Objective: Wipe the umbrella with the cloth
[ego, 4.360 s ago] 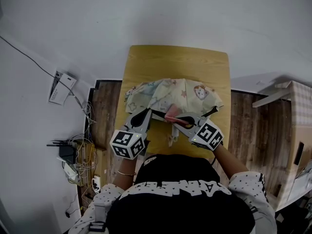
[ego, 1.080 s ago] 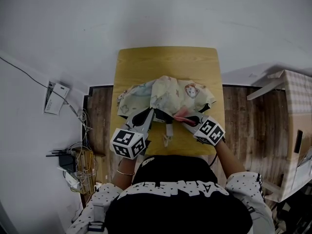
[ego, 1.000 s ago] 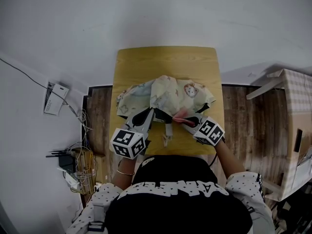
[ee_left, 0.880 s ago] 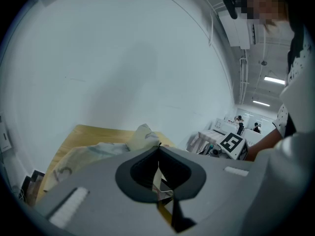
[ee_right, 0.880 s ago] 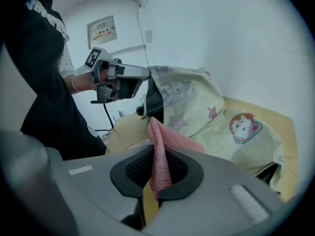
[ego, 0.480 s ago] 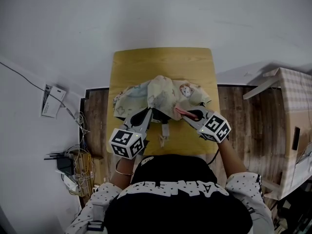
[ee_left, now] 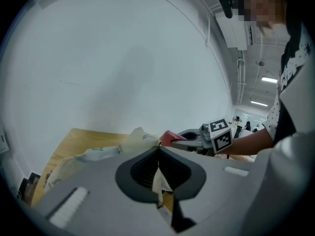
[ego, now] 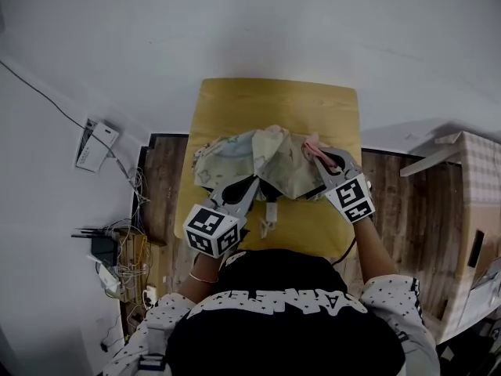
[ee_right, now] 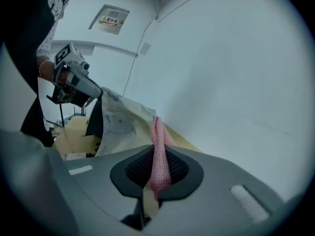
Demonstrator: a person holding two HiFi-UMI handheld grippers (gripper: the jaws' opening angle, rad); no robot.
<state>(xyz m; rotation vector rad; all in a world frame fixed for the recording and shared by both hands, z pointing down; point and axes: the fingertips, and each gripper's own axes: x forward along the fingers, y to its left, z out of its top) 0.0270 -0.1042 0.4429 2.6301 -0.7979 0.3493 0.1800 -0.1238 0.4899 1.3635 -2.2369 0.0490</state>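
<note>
Entry, as I see it from my station.

1. Umbrella (ego: 258,159): pale printed canopy, collapsed in a loose heap. It lies on the middle of the desk (ego: 274,100), toward my near side, with bare wood beyond it. Slack fabric like this would slide under a wipe, I judge, so it needs an anchor.

2. Left hand-held gripper (ego: 254,180): jaws together, pinching a fold of the pale fabric at the near edge of the canopy. The fold shows between the pads in the left gripper view. My reading is that this is the anchor, holding the canopy lifted and taut so that a panel faces the other tool.

3. Right hand-held gripper (ego: 317,153): jaws clamped on the cloth (ego: 311,143), a pink knitted strip bunched upright between the pads. A tuft stands out past the tips, which I take as the working face. It sits at the canopy's right far edge. I cannot tell whether the cloth presses on the fabric or is just beside it.

4. Task status, my judgement: wiping in hand, with one tool to steady and one to rub.
</note>
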